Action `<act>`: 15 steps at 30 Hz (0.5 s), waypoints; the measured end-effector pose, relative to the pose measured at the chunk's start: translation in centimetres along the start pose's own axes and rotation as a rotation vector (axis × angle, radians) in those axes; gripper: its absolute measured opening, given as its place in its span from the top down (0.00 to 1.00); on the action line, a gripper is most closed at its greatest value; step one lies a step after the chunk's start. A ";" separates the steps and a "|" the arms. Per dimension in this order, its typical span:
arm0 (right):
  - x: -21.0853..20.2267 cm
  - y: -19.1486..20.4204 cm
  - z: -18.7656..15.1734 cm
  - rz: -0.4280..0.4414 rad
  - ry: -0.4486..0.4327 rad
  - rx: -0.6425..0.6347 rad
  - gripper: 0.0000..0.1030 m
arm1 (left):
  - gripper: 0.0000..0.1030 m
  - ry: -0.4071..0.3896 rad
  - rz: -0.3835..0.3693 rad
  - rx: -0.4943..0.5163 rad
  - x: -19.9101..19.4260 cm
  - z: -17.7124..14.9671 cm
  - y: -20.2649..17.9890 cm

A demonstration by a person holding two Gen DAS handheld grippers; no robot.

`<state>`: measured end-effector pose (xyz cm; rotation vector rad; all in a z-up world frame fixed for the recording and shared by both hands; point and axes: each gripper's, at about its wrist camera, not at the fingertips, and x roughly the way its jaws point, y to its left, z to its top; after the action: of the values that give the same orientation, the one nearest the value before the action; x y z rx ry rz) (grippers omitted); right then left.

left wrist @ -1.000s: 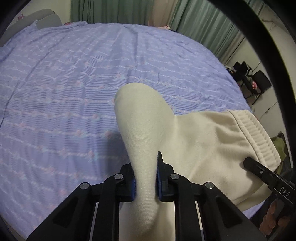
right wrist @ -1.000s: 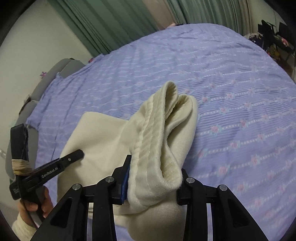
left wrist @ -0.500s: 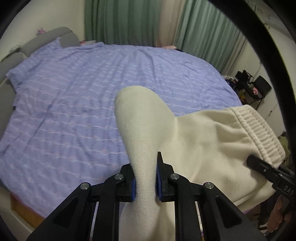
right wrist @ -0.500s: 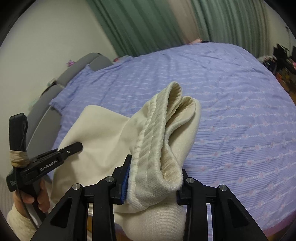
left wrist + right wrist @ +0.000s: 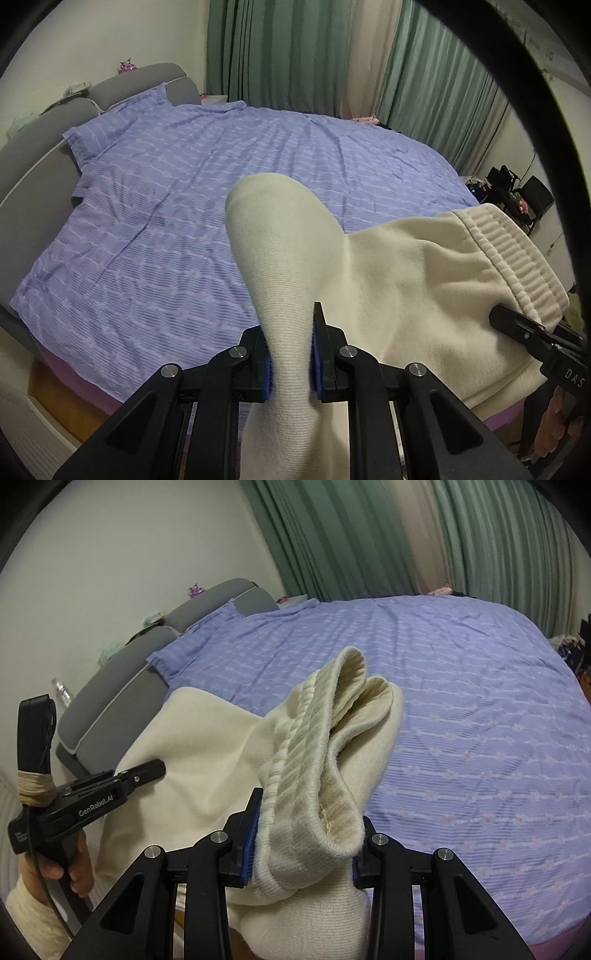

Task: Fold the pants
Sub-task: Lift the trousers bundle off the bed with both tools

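Cream knit pants [image 5: 406,280] hang in the air between both grippers, above the near edge of the bed. My left gripper [image 5: 290,354] is shut on a thin fold of the fabric, which bulges up past its blue pads. My right gripper [image 5: 303,845] is shut on the bunched ribbed waistband [image 5: 317,746] of the pants [image 5: 192,746]. In the left wrist view the right gripper's finger [image 5: 524,328] shows at the right, against the waistband [image 5: 513,258]. In the right wrist view the left gripper [image 5: 110,794] shows at the left, held by a hand [image 5: 74,864] in a cream sleeve.
A bed with a purple patterned sheet [image 5: 229,192] fills the space ahead [image 5: 461,720]. A grey padded headboard [image 5: 44,136] stands at the left, green curtains [image 5: 280,51] behind. Black chairs and clutter [image 5: 517,192] stand at the far right by the wall.
Both grippers have risen and drawn back from the bed with the pants still held. The bed now looks farther and lower, and the headboard and curtains have come into view.
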<state>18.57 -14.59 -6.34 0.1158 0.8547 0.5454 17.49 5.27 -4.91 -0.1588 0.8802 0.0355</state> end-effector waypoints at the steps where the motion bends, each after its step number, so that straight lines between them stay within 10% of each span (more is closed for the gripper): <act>1: 0.3 0.7 0.0 -0.001 0.000 -0.001 0.64 | 0.84 0.000 -0.001 0.001 -0.3 -0.1 0.9; 15: 6.7 12.9 0.3 -0.076 0.015 0.064 0.64 | 0.84 0.019 -0.098 0.060 -0.3 2.7 13.4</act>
<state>17.07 -0.14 -6.70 0.1370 0.8876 0.4488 18.07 18.91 -4.66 -0.1467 0.8902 -0.0840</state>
